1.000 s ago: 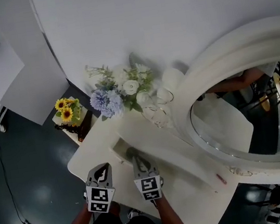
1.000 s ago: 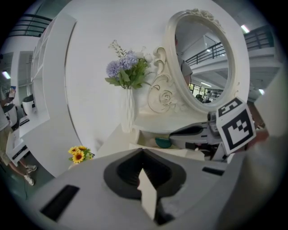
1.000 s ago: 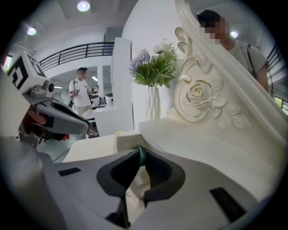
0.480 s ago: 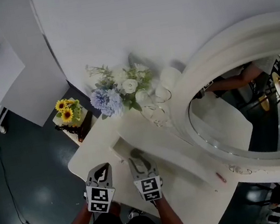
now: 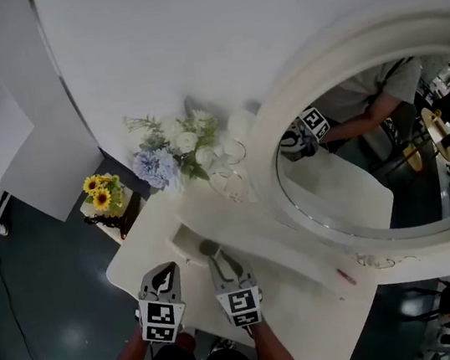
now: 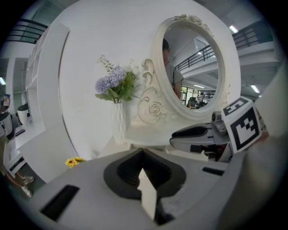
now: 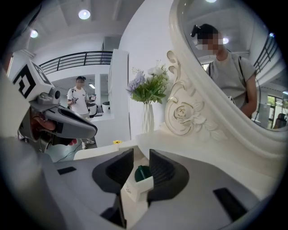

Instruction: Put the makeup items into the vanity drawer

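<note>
Drop apparently made: the right gripper (image 5: pixel 226 269), jaws apart and just narrowing, hangs over the open drawer (image 5: pixel 182 243) mid-frame. The green-capped item (image 7: pixel 143 173) shows through the gap, ungripped, inside. The left gripper (image 5: pixel 163 281) is pinched together, empty. Next, likely, comes the reddish stick (image 5: pixel 344 276) at lower right.

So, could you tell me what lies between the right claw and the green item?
Nothing: the right gripper view shows only bare space between the right claw, its empty jaws apart though just closing slightly, and the green item.
</note>
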A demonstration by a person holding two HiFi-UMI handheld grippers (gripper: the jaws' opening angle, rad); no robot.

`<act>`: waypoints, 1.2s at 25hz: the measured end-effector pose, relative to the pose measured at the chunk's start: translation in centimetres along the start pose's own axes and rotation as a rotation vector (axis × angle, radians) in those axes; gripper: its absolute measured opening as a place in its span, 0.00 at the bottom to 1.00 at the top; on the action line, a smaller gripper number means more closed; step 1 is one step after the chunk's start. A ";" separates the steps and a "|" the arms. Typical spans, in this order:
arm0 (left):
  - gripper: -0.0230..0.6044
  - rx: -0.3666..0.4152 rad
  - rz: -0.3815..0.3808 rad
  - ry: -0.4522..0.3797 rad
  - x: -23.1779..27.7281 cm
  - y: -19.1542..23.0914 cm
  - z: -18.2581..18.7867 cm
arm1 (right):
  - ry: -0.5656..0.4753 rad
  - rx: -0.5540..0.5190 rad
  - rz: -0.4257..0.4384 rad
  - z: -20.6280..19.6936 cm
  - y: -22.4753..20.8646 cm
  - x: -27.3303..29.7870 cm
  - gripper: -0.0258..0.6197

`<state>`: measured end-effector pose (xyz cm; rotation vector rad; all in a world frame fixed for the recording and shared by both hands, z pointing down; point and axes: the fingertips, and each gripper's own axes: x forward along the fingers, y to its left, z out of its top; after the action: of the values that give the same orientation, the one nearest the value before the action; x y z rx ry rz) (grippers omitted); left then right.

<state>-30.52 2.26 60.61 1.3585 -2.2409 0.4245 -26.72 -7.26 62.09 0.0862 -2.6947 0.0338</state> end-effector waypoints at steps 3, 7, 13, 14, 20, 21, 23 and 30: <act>0.04 0.021 -0.022 -0.023 -0.1 -1.2 1.2 | -0.034 0.002 -0.046 1.0 -1.0 -2.0 0.18; 0.04 0.051 -0.060 -0.055 -0.1 -3.2 3.0 | -0.072 -0.003 -0.109 1.9 -2.4 -4.9 0.12; 0.04 0.106 -0.134 -0.107 -0.1 -7.1 5.7 | -0.114 0.003 -0.210 2.4 -4.5 -9.6 0.07; 0.04 0.113 -0.145 -0.112 -0.2 -7.9 6.1 | -0.118 0.001 -0.224 2.4 -4.7 -10.5 0.07; 0.04 0.175 -0.248 -0.140 -0.5 -13.5 8.0 | -0.139 0.017 -0.344 1.7 -7.3 -16.4 0.06; 0.04 0.186 -0.267 -0.141 -0.5 -14.5 8.3 | -0.138 0.025 -0.364 1.4 -7.9 -17.3 0.06; 0.04 0.205 -0.303 -0.144 -0.4 -16.7 8.6 | -0.134 0.039 -0.401 0.8 -8.8 -19.1 0.06; 0.04 0.265 -0.421 -0.150 0.1 -23.7 9.2 | -0.120 0.086 -0.537 -1.8 -12.8 -25.2 0.06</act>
<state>-11.71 -13.18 53.31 2.0042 -1.9825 0.4927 -2.36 -18.55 52.96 0.8544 -2.6946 -0.0210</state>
